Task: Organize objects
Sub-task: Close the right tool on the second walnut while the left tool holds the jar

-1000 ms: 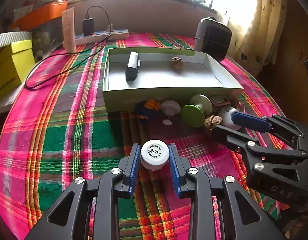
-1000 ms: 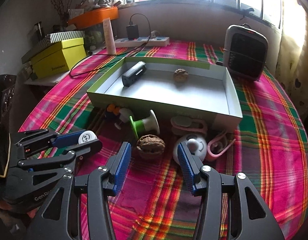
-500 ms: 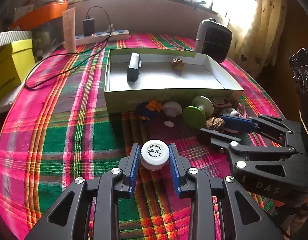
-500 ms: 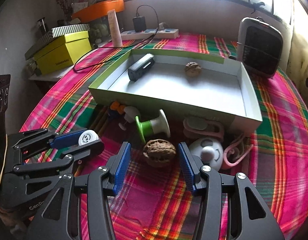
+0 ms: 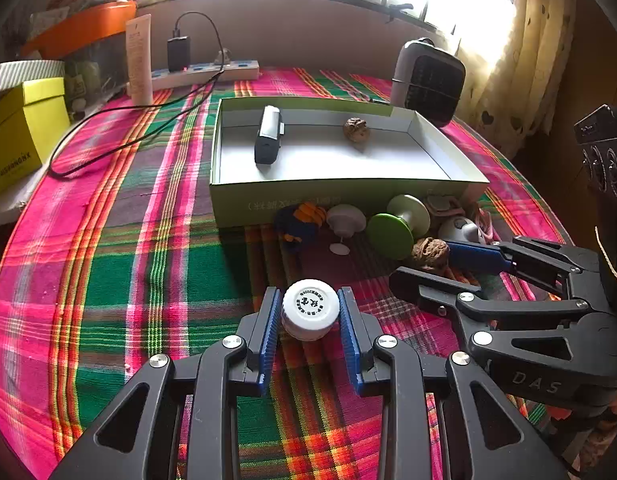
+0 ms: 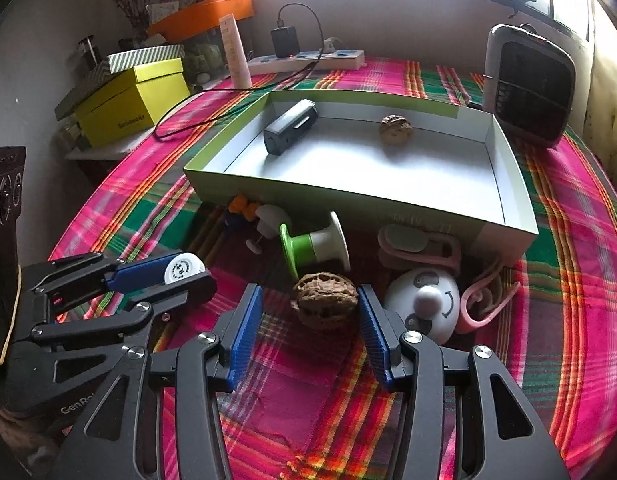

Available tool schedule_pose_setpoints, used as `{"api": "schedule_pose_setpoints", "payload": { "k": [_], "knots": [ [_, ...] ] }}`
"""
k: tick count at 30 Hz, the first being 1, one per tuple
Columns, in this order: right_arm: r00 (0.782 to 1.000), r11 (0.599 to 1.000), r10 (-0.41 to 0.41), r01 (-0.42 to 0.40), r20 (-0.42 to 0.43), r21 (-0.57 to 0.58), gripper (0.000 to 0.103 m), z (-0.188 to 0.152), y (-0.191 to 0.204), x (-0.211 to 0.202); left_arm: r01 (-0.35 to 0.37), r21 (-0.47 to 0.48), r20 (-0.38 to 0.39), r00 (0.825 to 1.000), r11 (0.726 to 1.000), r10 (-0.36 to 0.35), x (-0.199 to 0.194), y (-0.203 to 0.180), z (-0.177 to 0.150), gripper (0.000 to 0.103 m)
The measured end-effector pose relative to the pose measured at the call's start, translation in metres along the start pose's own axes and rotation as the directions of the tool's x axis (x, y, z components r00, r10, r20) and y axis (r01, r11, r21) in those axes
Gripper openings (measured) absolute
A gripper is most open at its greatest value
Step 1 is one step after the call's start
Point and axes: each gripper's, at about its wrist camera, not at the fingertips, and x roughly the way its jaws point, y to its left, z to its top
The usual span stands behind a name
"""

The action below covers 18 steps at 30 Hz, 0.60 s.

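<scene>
My left gripper (image 5: 310, 316) is shut on a white bottle cap (image 5: 310, 309), held just above the plaid cloth; it also shows in the right wrist view (image 6: 183, 271). My right gripper (image 6: 310, 308) is open with a walnut (image 6: 323, 301) between its fingers on the cloth; the walnut also shows in the left wrist view (image 5: 430, 252). Behind stands a shallow green-and-white box (image 6: 508, 184) holding a dark rectangular device (image 6: 290, 126) and a second walnut (image 6: 396, 129).
In front of the box lie a green-and-white spool (image 6: 312, 242), a white panda-face toy (image 6: 424, 304), a pink strap item (image 6: 418, 246), a white mushroom-shaped piece (image 6: 268, 220) and a blue-orange toy (image 5: 298, 220). A heater (image 6: 528, 84), power strip (image 6: 308, 60) and yellow box (image 6: 132, 102) stand behind.
My right gripper has moved forward and to the left, so the walnut now sits between its open fingers. My left gripper has stayed put with the cap.
</scene>
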Motion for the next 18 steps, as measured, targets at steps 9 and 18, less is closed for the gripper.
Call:
{"api": "schedule_pose_setpoints", "payload": {
  "k": [9, 18],
  "knots": [
    [1.0, 1.0, -0.02, 0.02, 0.003, 0.006, 0.034, 0.0005, -0.004, 0.0006, -0.007, 0.001, 0.001, 1.0, 1.0, 0.007, 0.0011, 0.0, 0.0021, 0.027],
    [1.0, 1.0, -0.02, 0.02, 0.006, 0.0, 0.034, -0.0003, -0.0035, 0.0002, -0.017, 0.01, 0.002, 1.0, 1.0, 0.017, 0.0014, -0.0004, 0.0021, 0.027]
  ]
}}
